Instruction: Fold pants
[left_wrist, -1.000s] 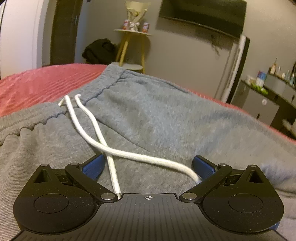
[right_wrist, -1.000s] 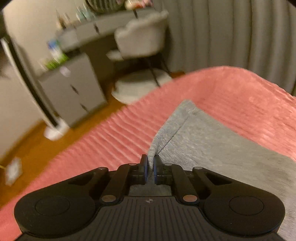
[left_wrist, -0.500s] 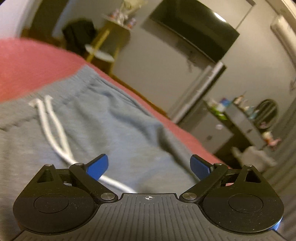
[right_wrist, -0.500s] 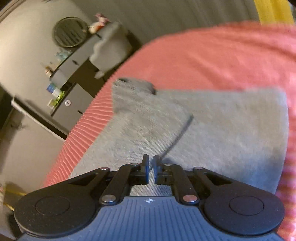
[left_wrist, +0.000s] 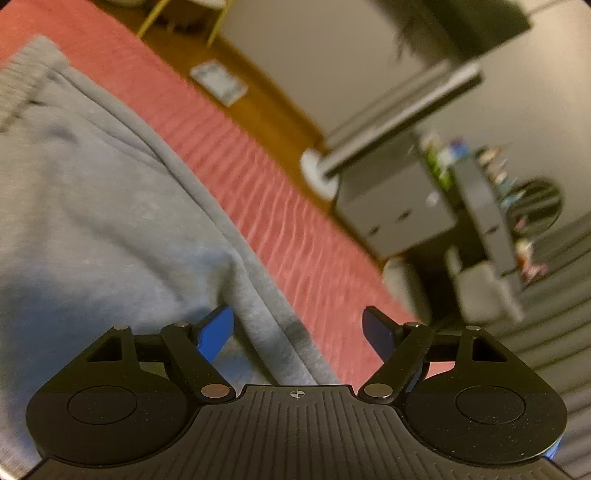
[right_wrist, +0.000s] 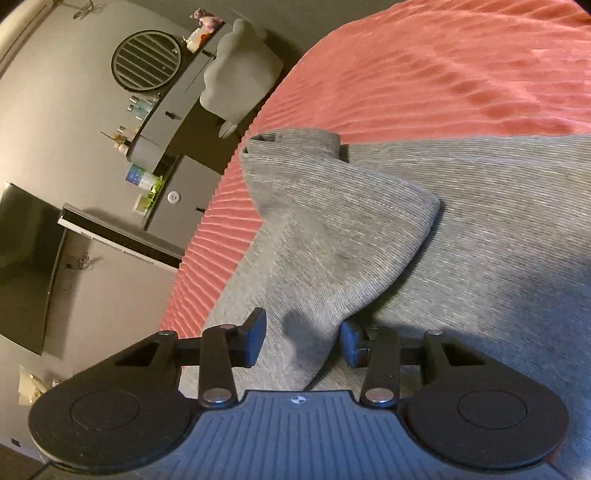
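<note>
Grey pants (right_wrist: 369, 236) on the bed (right_wrist: 461, 74): one leg laid over. Left gripper (left_wrist: 298, 332) and right gripper (right_wrist: 303, 339) jaws wide, holding nothing. Further folds remain.

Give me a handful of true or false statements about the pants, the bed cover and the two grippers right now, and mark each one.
1. The pants are grey. True.
2. The right gripper is clamped shut on the fabric. False: its jaws stand apart, with a fold of grey cloth lying between them.
3. The bed cover is blue. False: it is a ribbed red-pink.
4. The left gripper is open. True: its blue fingers are spread wide above the side edge of the pants.
5. One pant leg end lies folded over on top of more grey fabric. True.
6. The pants are hanging off a chair. False: they lie on the bed.
</note>
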